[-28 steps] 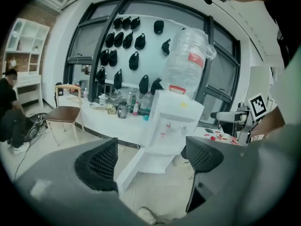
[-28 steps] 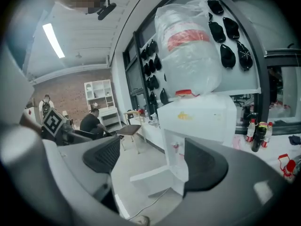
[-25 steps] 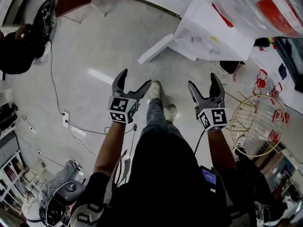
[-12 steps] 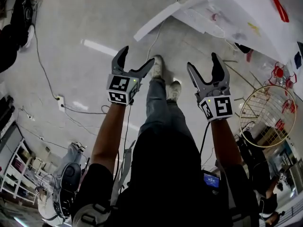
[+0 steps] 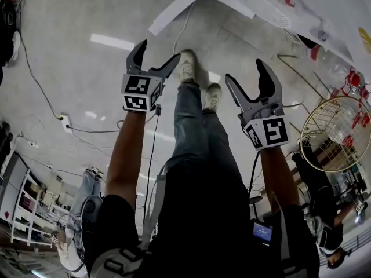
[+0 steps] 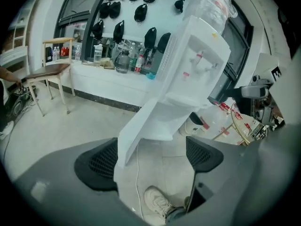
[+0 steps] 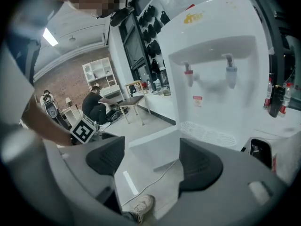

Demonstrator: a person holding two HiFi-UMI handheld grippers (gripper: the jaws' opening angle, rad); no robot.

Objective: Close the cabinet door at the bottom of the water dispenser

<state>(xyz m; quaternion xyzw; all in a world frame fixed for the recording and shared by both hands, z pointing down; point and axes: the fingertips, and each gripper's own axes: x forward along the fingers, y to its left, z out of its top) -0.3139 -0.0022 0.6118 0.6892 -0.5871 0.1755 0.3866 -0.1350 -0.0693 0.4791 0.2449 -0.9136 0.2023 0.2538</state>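
Two pairs of jaws stand apart and empty: the left gripper [image 5: 157, 51] and the right gripper [image 5: 244, 71], whose jaws have just been closing a little. Above the left one, which is nearer, the cabinet door [image 5: 174, 10] juts open at upper centre, a plain white panel slanting down-left from the white water dispenser [image 6: 200, 55]

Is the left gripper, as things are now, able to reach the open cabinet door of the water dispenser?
Probably yes. The left gripper is open and empty, the cabinet door stands open straight ahead of it, and nothing stands between them, though they do not touch yet.
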